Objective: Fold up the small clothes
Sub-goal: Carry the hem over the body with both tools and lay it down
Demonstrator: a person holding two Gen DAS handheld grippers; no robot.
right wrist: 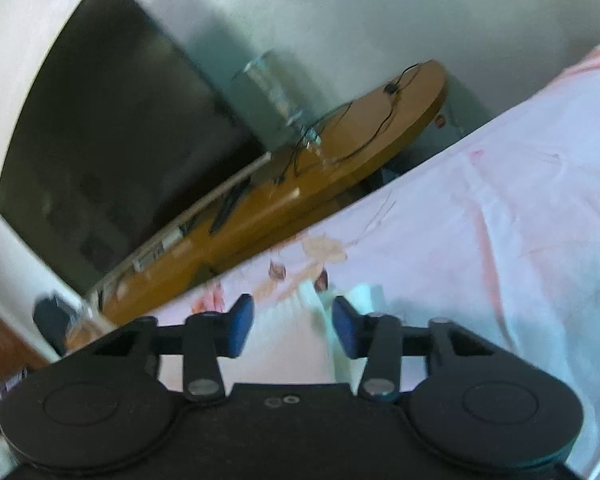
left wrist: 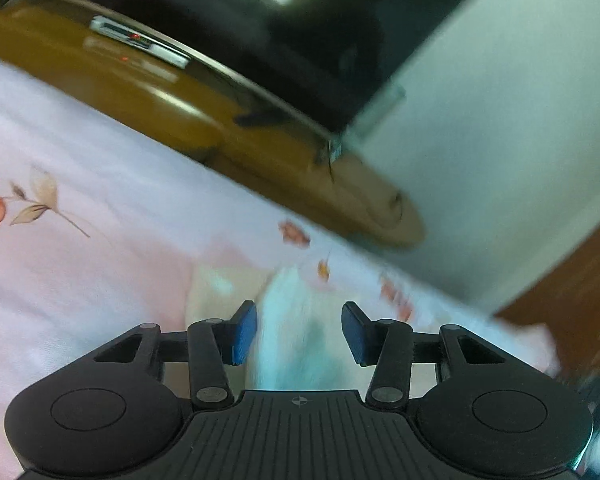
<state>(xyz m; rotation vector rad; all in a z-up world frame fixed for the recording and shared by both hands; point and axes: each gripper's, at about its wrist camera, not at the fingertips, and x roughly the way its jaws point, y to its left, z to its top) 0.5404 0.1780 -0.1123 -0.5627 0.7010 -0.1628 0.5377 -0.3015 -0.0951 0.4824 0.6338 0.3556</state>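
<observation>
In the left wrist view a small white-and-pale-teal garment (left wrist: 296,332) lies on the pink floral bedsheet (left wrist: 80,272), blurred by motion. My left gripper (left wrist: 300,330) is open, its blue pads either side of the cloth without pinching it. In the right wrist view my right gripper (right wrist: 294,326) is open just above the sheet (right wrist: 480,260). A pale white-teal edge of cloth (right wrist: 340,304) shows between and beyond its pads. Both views are tilted and blurred.
Beyond the bed edge stands a brown wooden TV bench (left wrist: 180,96) with a white set-top box (left wrist: 140,42) and a large dark television (right wrist: 112,132). Cables (right wrist: 364,132) lie on the bench end. A pale wall (left wrist: 520,120) and a reddish wooden door (left wrist: 572,300) lie behind.
</observation>
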